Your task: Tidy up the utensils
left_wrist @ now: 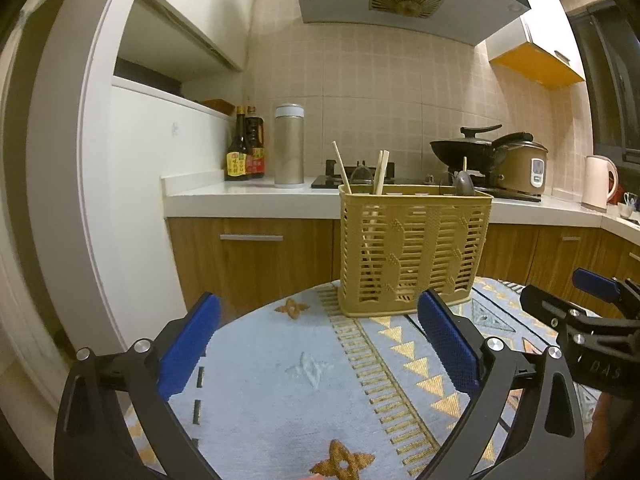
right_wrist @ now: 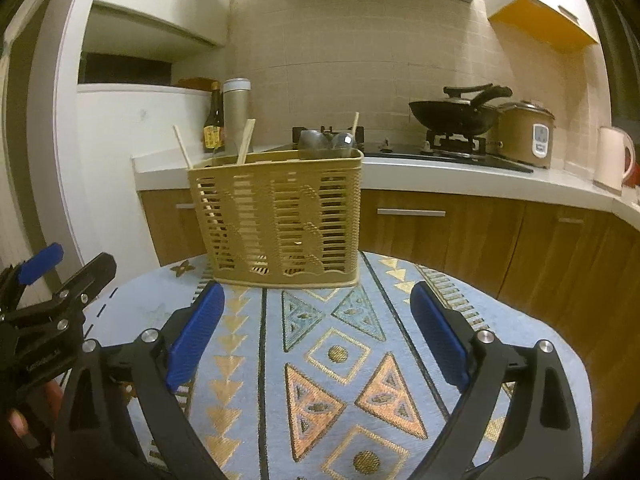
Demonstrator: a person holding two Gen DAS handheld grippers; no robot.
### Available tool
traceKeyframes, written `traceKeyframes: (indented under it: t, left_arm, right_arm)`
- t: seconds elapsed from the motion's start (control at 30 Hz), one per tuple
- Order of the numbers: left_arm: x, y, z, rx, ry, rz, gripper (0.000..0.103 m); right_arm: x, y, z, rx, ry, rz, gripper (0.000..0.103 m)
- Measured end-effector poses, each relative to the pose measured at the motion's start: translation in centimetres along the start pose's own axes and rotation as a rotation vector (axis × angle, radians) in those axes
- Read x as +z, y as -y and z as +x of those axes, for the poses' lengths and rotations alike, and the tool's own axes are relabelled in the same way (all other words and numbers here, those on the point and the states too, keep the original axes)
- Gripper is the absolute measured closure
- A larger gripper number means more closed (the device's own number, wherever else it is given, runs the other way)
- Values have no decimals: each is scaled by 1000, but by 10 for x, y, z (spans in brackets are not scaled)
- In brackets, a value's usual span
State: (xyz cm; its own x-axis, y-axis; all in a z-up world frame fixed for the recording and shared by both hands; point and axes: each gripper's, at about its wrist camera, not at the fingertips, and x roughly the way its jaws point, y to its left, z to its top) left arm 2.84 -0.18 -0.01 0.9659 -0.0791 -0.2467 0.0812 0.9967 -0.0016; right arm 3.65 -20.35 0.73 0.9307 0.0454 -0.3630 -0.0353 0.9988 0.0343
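Blue-padded fingers (left_wrist: 192, 344) of the left gripper (left_wrist: 320, 340) stand spread wide over the patterned cloth (left_wrist: 280, 380), holding nothing. Ahead, the yellow basket (left_wrist: 414, 248) on the worktop holds chopsticks (left_wrist: 380, 172) and spoons (right_wrist: 326, 144). Beside it, the right gripper (right_wrist: 318, 332) is equally wide, empty too.

Ahead of you, the tan slotted plastic utensil basket (left_wrist: 414, 248) stands on the far part of the round bench with the patterned blue cloth (right_wrist: 332, 360), blocking the way forward. Wooden chopsticks (left_wrist: 380, 172) and metal spoons (right_wrist: 328, 144) poke above its rim. The cloth nearer you lies bare.
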Motion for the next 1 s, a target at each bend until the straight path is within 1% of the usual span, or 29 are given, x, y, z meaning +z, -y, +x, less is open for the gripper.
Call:
traceKeyframes:
  t: [0.2,0.3,0.43,1.0]
  left_arm:
    - [0,0,-1,-3,4,-6,8]
    - [0,0,-3,-2,14,-4,8]
    - [0,0,0,5,-2,-5,8]
    - [0,1,0,3,-14,-11,8]
  right_arm:
    - [-1,2,6,18,-36,9,13]
    - [-1,6,6,19,-37,30,13]
    - [-1,9,7,13,-41,44,13]
    - [-2,6,7,4,-41,33,10]
